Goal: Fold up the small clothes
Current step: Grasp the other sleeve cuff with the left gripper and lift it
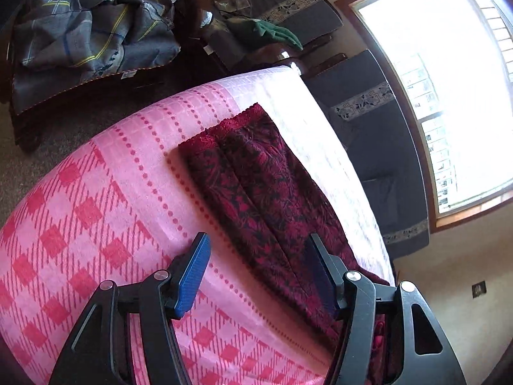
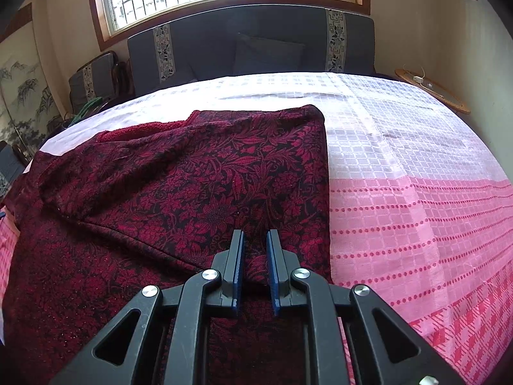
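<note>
We keep the right tongs (image 2: 255, 240) pinched on the dark red garment (image 2: 179, 186), anchoring it on the pink blanket (image 2: 400, 176). Our left tongs (image 1: 256, 250) hang apart and empty, apparently ready to take an edge.

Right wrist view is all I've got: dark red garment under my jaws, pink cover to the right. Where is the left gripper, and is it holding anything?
Observer: The left gripper hangs over the near end of the red garment, jaws open, nothing between them.
Operator: How does the garment lie from that side?
Observer: As a long narrow strip on the pink blanket, with a crease running down its length.
Operator: Which end is farthest from the left gripper?
Observer: The end with the scalloped lace edge.
</note>
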Tool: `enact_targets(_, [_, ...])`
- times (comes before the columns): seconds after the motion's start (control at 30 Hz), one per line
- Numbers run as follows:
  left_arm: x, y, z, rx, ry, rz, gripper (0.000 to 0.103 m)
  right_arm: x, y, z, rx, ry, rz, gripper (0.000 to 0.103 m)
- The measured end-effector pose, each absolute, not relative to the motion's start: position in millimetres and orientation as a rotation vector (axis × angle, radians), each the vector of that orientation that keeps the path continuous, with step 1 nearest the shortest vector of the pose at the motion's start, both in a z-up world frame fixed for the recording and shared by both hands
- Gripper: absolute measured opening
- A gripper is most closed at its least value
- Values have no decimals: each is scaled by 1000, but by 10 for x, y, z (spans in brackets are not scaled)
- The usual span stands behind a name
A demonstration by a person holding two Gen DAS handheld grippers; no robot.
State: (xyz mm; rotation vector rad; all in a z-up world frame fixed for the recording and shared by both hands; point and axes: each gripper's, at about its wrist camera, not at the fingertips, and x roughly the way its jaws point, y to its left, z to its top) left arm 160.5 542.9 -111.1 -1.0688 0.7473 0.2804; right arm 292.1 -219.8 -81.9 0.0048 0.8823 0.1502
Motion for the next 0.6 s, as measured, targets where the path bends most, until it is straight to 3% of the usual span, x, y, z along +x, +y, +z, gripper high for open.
enact_targets(0.13, [1708,5562,-1145,-1106,686,294,61,2919,-2186,-813,4,879,150,15])
enact_targets(0.2, [1778,5576,-1142,-1062,685,329,52,2918,-2183,-811,4,879,150,18])
enact_targets(0.23, [1841,5578,-1156,-1025,706,354,34,2918,-2182,-812,3,879,151,19])
enact_targets(0.27, [1884,5566,-1181,-998,738,372,9,2916,-2177,-809,1,879,153,20])
enact_targets(0.3, [1906,5553,-1208,-988,755,384,5,2914,-2170,-806,-1,879,156,23])
enact_targets(0.47, [1850,5013,-577,-805,559,330,5,2910,-2066,-806,-39,882,196,49])
enact_targets(0.6, [1963,4043,232,-649,454,96,5,2908,-2067,-804,-39,880,194,49])
